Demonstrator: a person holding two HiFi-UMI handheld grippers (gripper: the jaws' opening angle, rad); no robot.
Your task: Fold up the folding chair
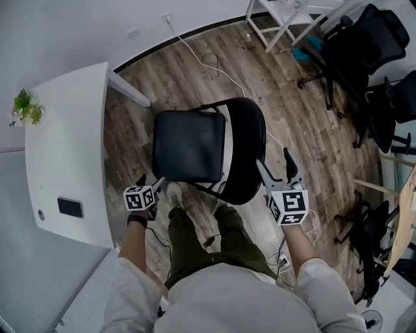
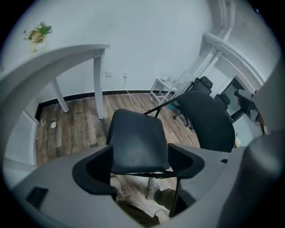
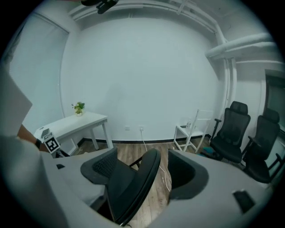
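Observation:
The black folding chair stands unfolded on the wooden floor, with its seat point(image 1: 188, 146) flat and its backrest point(image 1: 246, 149) upright. My left gripper point(image 1: 158, 186) hangs at the seat's near left corner. In the left gripper view the seat point(image 2: 136, 140) fills the space ahead and my left gripper point(image 2: 140, 167) is open, its jaws apart at the seat's front edge. My right gripper point(image 1: 279, 170) is just right of the backrest. In the right gripper view the backrest point(image 3: 133, 187) shows edge-on between the spread jaws of my right gripper point(image 3: 142, 171), and neither pad presses it.
A white desk point(image 1: 65, 149) with a small plant point(image 1: 26, 107) and a dark phone point(image 1: 69, 207) stands close on the left. Black office chairs point(image 1: 364, 45) and a white rack point(image 1: 286, 16) are at the far right. A white cable point(image 1: 214, 65) runs across the floor behind the chair.

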